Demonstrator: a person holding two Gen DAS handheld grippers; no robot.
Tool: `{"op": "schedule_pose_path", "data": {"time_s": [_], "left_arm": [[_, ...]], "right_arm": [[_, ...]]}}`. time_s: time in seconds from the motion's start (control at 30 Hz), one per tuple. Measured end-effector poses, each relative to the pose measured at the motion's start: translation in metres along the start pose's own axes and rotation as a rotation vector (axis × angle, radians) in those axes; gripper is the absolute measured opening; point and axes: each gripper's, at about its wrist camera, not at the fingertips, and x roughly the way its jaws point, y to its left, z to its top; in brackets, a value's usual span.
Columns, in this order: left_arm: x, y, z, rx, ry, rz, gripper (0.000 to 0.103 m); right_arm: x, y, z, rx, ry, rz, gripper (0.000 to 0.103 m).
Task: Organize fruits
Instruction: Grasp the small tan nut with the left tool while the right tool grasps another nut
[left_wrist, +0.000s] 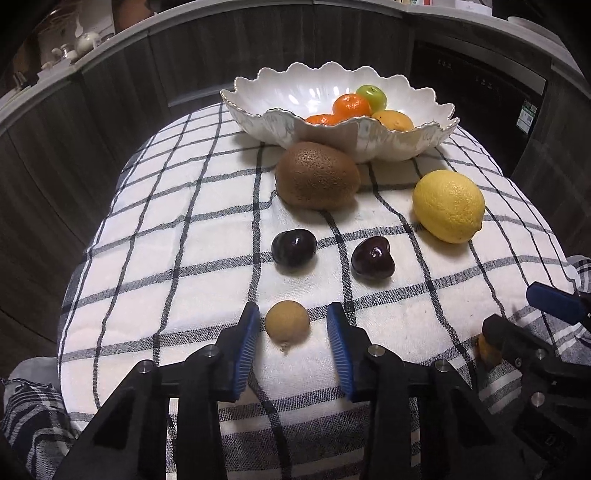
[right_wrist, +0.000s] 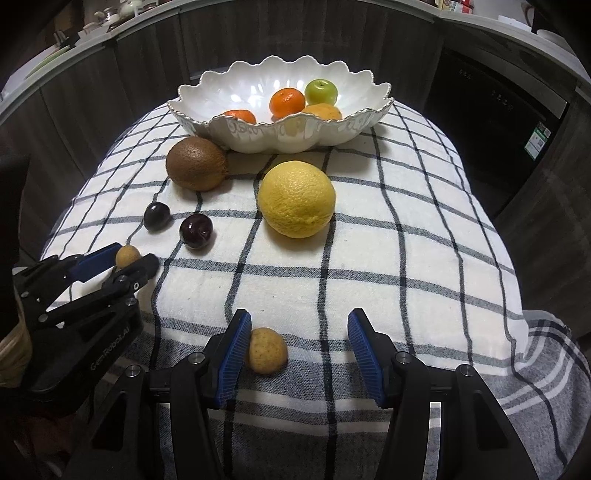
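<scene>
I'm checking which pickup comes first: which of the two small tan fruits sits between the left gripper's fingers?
The rounder one nearest the two dark cherries, centred between the open left gripper. The other tan fruit lies by the right gripper.

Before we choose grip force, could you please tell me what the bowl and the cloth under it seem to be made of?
Bowl: apparently glazed ceramic, glossy white with highlights and a scalloped rim; hard and slippery. Cloth: woven fabric, matte, visible weave, dark checked lines; soft.
</scene>
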Motion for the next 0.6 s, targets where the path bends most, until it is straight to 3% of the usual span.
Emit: {"op": "schedule_pose_path", "data": {"time_s": [0.17,0.33,0.6], "left_arm": [[0.000,0.000,0.000,-0.003,0.000,-0.011,0.024],[-0.004,0.004,-0.001,-0.016,-0.003,-0.011,0.024],[-0.013,0.011,-0.003,-0.038,-0.015,0.006,0.024]], "right_arm": [[0.002,0.002,-0.001,-0.007,0.011,0.024,0.056],[0.002,0.004,-0.003,-0.016,0.018,0.037,0.055],[0.006,0.012,-0.005,-0.038,0.040,0.065,0.046]]}}
